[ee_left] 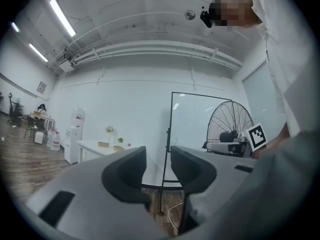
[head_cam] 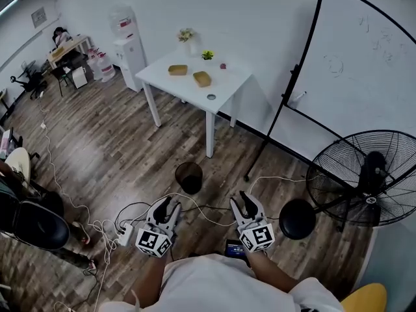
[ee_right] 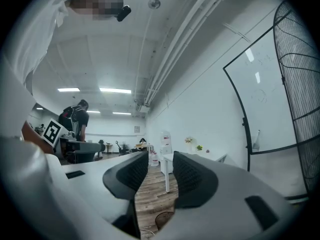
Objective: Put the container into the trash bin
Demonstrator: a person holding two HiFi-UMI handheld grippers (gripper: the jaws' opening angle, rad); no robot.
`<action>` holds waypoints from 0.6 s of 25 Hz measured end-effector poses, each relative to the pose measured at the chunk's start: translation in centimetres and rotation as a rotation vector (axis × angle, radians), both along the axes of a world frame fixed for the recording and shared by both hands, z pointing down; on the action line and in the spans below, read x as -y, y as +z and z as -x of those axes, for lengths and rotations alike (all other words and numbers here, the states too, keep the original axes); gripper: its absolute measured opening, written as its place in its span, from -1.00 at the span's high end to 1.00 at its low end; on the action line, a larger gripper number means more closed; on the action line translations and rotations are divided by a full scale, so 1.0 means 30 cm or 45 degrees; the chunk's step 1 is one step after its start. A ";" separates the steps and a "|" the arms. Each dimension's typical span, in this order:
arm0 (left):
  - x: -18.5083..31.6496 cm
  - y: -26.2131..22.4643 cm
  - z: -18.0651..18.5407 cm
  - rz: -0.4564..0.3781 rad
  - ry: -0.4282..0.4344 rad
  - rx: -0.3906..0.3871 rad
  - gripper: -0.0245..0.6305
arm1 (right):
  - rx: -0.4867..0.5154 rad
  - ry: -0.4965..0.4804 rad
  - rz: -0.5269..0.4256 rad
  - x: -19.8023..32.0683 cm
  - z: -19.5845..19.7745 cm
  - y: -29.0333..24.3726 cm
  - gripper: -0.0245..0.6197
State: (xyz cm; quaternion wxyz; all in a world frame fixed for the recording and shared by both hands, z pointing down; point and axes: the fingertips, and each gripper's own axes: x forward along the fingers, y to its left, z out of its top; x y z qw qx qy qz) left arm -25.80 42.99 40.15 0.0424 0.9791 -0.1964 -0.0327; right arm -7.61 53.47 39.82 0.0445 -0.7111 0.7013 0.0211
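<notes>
Closest in, the person's white shirt [head_cam: 221, 285] filled the bottom of the head view. Just past it, the left gripper [head_cam: 170, 204] and the right gripper [head_cam: 240, 201] were held side by side over the brown wood floor [head_cam: 117, 142]. Both pointed level toward the far wall.

In the left gripper view, the left gripper [ee_left: 158, 156] had its jaws apart, with nothing between them. In the right gripper view, the right gripper [ee_right: 161, 161] also had its jaws apart, with only floor showing in the gap.

A white power strip with tangled cables [head_cam: 125, 234] lay on the floor just beside the left gripper. A round black stool [head_cam: 297, 218] stood near the right gripper. A bit ahead of both grippers stood the round black mesh trash bin [head_cam: 189, 176], open at the top.

To the right stood a big black fan [head_cam: 367, 177], with a large whiteboard on a black frame [head_cam: 364, 64] behind it.

Farther off was a white square table [head_cam: 224, 90]. One flat brown container [head_cam: 202, 78] sat on top of it, and a second flat brown container [head_cam: 177, 70] sat near the first. Both were well apart from the bin and the grippers. A small green plant [head_cam: 207, 55] stood by the wall side of the table.

A tall white water machine [head_cam: 127, 44] stood to the left of the table, against the far wall.
</notes>
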 end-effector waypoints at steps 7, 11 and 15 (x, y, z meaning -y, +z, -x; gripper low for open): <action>0.020 0.015 -0.058 0.004 -0.026 0.006 0.48 | 0.022 -0.045 0.000 0.018 -0.079 0.036 0.44; 0.042 0.031 -0.079 0.012 -0.046 0.006 0.48 | 0.019 -0.056 0.035 0.036 -0.111 0.071 0.44; 0.101 0.077 -0.116 0.046 -0.055 0.015 0.49 | 0.044 -0.054 0.068 0.091 -0.164 0.117 0.44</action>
